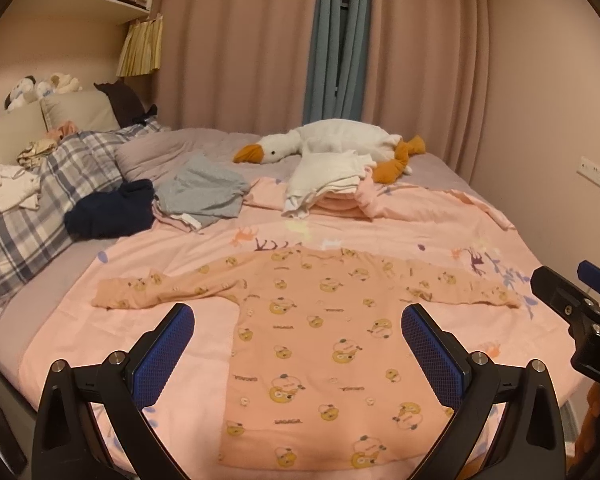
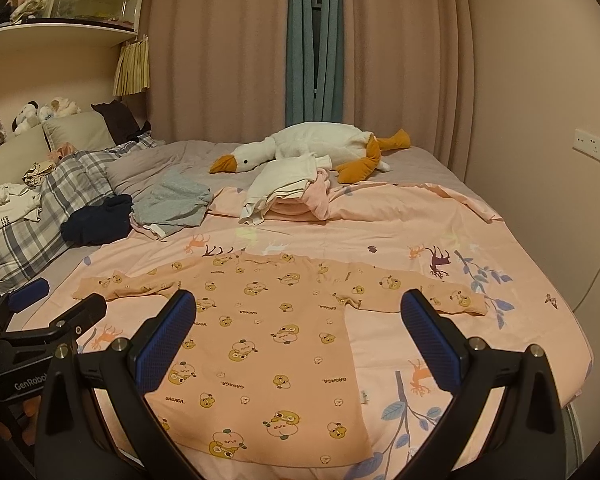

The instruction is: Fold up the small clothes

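Shirt (image 1: 320, 344) lies flat on pink sheet (image 1: 440, 220), sleeves spread, unfolded. Your left gripper (image 1: 298, 354) and right gripper (image 2: 298, 342) hover above, jaws wide, empty. Likely next: pinch sleeve, fold inward.

Cropping away the hem of the orange shirt (image 1: 316, 360) at the bottom edge of the left wrist view, behind the left gripper (image 1: 298, 316). Burying the folded pink clothes (image 2: 296, 204) under a white garment (image 2: 280, 180), leaving their number unclear. Showing the stuffed toys (image 2: 44, 114) behind the pillows too small to identify, the left ones getting clipped by the rim.
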Available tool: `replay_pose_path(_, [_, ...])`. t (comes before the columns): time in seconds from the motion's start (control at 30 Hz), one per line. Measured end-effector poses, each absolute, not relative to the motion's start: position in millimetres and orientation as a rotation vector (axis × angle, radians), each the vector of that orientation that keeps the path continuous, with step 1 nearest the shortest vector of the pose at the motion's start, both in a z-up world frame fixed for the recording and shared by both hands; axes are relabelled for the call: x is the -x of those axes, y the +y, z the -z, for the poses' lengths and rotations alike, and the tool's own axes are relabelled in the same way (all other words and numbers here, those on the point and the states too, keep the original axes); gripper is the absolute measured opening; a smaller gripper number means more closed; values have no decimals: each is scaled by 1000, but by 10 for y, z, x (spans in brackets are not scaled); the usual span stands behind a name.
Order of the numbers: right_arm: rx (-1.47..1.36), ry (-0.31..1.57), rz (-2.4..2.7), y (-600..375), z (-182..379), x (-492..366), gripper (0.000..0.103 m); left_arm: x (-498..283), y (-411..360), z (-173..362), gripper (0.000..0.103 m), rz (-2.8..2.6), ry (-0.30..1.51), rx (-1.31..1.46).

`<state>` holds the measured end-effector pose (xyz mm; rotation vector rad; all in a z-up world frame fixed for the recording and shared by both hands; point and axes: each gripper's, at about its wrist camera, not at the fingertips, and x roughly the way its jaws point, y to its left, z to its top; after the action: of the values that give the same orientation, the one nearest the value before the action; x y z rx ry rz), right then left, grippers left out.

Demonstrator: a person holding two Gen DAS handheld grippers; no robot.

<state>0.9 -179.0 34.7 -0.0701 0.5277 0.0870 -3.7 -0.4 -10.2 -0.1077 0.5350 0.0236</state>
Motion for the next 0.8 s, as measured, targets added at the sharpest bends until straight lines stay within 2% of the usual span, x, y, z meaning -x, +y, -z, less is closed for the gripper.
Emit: replay_pose_path(0.8, [62, 517, -66, -1777, -348, -25, 103, 41, 6, 105, 103, -23, 540, 102])
